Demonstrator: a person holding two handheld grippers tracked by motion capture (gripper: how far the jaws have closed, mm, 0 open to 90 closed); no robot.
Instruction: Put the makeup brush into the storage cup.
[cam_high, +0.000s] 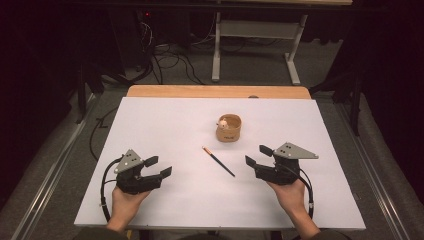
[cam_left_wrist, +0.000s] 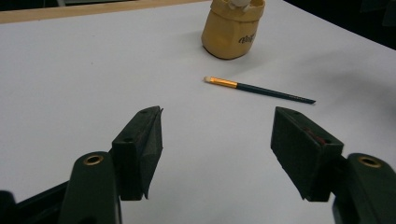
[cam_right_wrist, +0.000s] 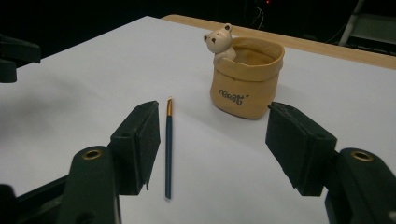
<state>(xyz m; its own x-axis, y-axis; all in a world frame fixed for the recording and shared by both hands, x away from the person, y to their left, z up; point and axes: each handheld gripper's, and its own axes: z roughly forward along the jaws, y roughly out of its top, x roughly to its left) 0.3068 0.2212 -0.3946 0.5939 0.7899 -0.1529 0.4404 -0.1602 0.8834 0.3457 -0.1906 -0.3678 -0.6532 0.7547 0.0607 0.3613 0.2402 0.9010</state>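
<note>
Both pairs of jaws stand wide apart with nothing between them. The right gripper rests low on the table, and in its own view the brush lies just inside its left jaw, handle end nearest the camera and pale tip pointing away toward 12 o'clock. The left gripper sits well apart at the table's 8 o'clock; from there the brush lies crosswise farther off, and the pot beyond it.

In the high view the brush lies flat near the table's centre, slanting from 10 o'clock to 4 o'clock. The small tan pot with a bear figure on its rim stands upright just beyond the brush tip, apart from it.

By my reading nothing is done yet: the brush is untouched. Grasping it, lifting it and dropping it into the pot all remain, and the right gripper looks best placed to begin.
</note>
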